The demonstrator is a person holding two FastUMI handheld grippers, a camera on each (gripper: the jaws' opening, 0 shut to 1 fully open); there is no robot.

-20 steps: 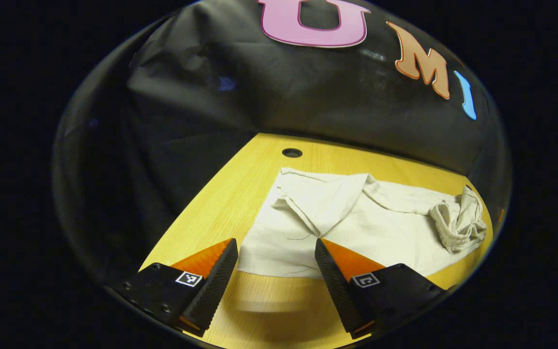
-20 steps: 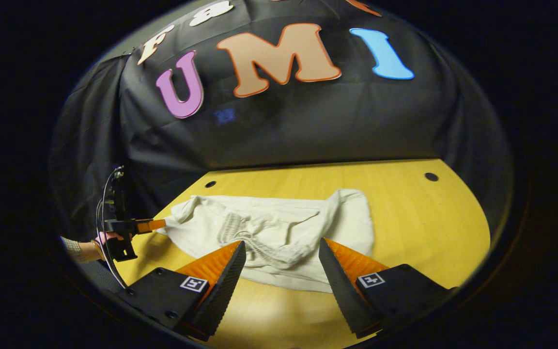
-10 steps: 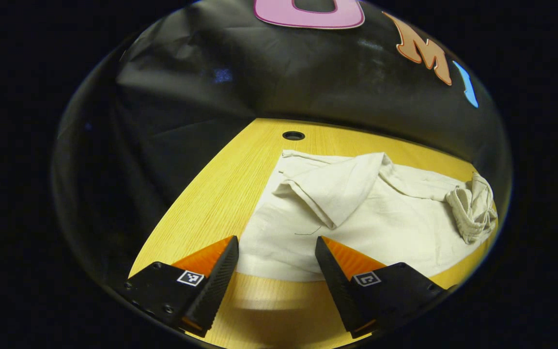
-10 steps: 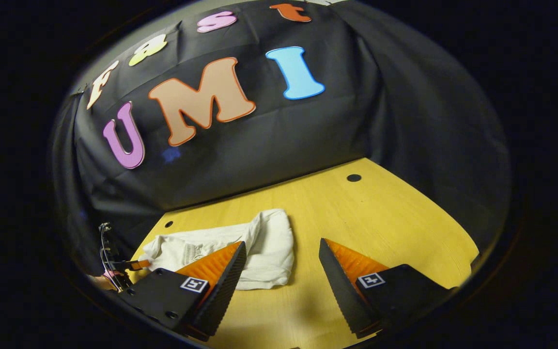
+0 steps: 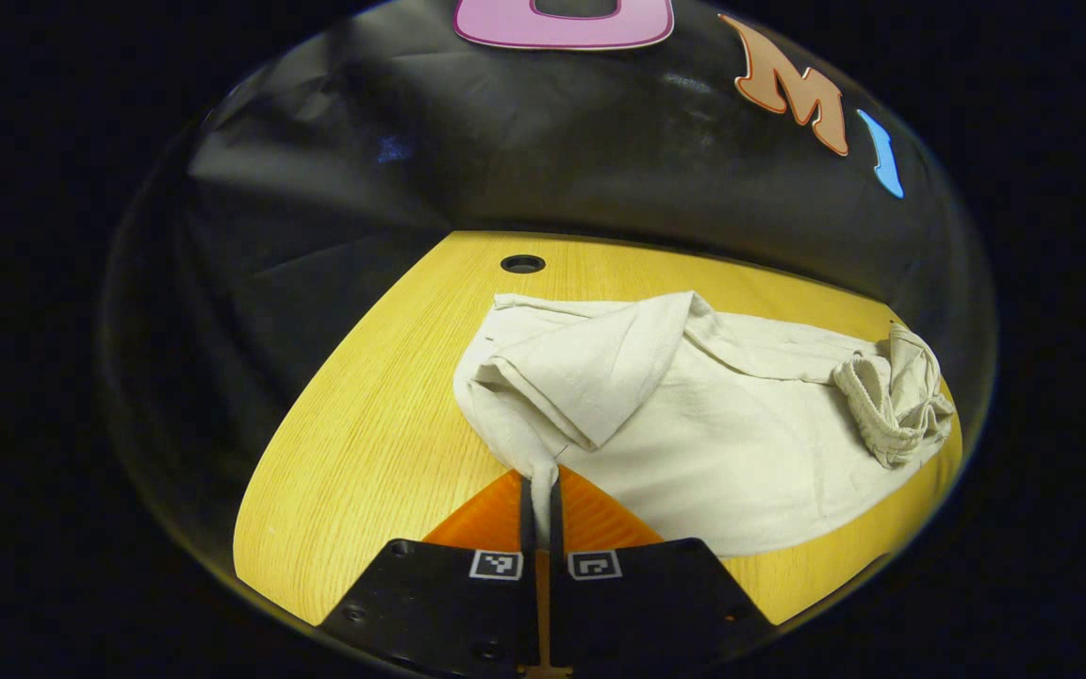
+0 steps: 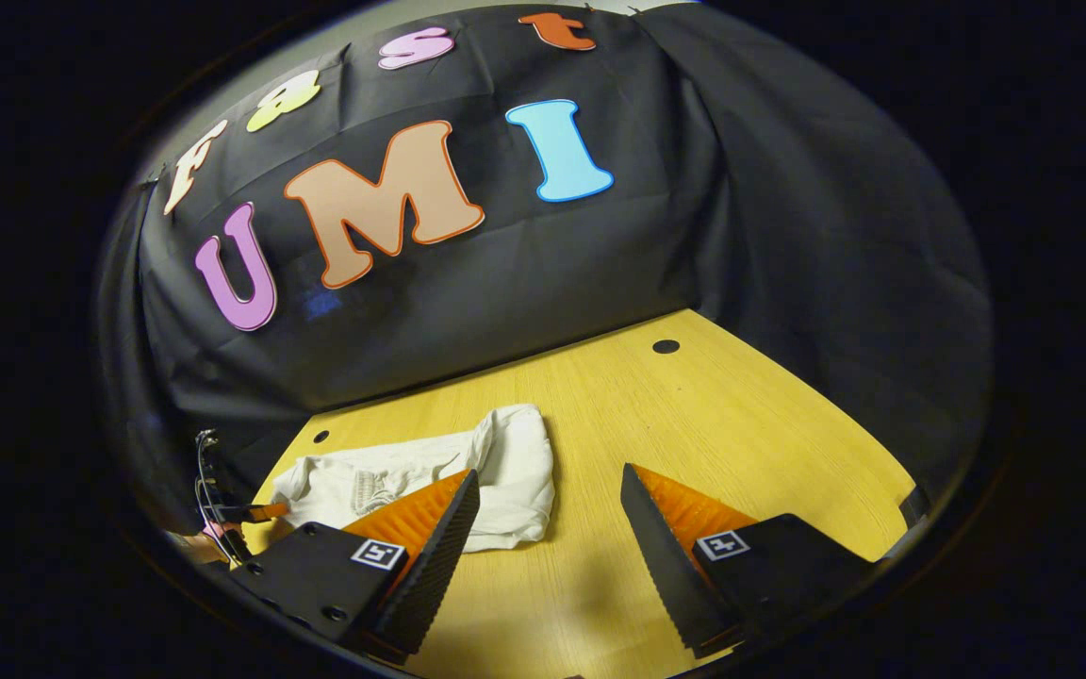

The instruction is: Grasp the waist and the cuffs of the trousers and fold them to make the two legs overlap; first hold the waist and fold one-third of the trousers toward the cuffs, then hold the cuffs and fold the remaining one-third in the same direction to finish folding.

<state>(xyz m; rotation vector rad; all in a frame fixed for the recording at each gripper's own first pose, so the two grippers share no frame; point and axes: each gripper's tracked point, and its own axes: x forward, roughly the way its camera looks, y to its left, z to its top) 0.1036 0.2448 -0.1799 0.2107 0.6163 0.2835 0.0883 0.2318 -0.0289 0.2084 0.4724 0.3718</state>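
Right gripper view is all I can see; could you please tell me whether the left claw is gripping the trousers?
Observer: Yes, the left claw is shut on a pinch of the trousers at their edge nearest it.
Operator: Which end is that, please?
Observer: The cuff end; the ribbed waist lies bunched at the opposite end.
Operator: Is the cloth lying flat by the pinch?
Observer: No, a leg flap is folded back on top, right beside it.
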